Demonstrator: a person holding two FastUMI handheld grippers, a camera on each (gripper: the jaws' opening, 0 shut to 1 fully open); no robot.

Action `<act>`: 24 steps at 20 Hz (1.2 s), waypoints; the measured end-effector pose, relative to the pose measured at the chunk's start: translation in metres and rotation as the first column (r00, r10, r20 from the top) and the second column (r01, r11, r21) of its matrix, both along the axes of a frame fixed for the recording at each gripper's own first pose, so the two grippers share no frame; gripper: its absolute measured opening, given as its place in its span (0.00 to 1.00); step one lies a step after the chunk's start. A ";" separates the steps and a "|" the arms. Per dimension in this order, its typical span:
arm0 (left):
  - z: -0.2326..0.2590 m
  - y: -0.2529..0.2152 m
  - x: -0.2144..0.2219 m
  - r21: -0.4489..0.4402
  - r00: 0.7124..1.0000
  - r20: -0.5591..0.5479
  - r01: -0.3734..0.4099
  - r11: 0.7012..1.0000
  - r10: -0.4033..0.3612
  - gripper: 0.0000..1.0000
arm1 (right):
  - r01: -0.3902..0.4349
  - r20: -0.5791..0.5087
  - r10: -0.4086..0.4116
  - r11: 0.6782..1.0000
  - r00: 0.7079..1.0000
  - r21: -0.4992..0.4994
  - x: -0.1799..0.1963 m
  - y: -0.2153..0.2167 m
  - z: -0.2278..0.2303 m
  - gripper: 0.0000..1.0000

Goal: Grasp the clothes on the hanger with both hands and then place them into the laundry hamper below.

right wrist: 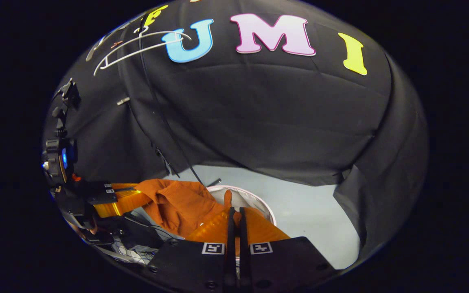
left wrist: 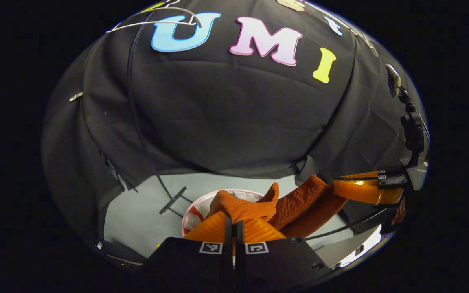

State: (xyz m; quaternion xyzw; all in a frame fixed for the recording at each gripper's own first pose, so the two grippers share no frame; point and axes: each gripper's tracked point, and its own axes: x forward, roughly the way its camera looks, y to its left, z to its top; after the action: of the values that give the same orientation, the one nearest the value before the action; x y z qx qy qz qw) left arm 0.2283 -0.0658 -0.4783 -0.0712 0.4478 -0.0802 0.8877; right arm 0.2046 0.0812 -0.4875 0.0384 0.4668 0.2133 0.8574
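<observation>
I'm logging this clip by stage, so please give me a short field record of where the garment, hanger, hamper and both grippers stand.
garment: orange clothes, stretched between both grippers above the hamper
hanger: white wire hanger, bare, up on the booth wall
hamper: round, white-rimmed laundry hamper on the pale floor
left gripper: shut on the cloth
right gripper: shut on the cloth
stage: clothes off the hanger, not yet released

Right gripper seemingly clamping orange garment

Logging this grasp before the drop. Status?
Left gripper shut on garment; right gripper shut on it too. Garment off hanger, held over hamper. Nothing in the way.
</observation>
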 end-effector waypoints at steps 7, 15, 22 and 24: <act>-0.004 0.003 0.000 -0.006 0.997 -0.048 -0.060 0.998 0.059 0.96 | -0.004 0.010 0.004 0.999 1.000 -0.048 0.009 -0.008 -0.006 0.97; 0.008 -0.002 -0.018 0.032 0.996 -0.044 -0.077 0.996 0.079 0.96 | 0.061 -0.012 -0.061 0.998 0.998 -0.034 -0.006 -0.014 -0.001 0.99; 0.086 0.008 -0.022 0.077 0.990 0.118 -0.089 0.993 0.080 0.96 | 0.106 0.132 -0.103 0.994 0.986 -0.016 -0.015 -0.012 0.069 0.99; 0.109 0.014 -0.020 0.089 0.982 0.170 -0.093 0.992 0.076 0.96 | 0.128 0.179 -0.123 0.992 0.976 -0.015 -0.017 -0.013 0.096 0.99</act>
State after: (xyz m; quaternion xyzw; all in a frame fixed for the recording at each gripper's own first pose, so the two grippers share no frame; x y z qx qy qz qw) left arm 0.2082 -0.0519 -0.3693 -0.0402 0.3719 -0.0263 0.9270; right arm 0.1878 0.0683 -0.3916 0.0375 0.3879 0.1553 0.9077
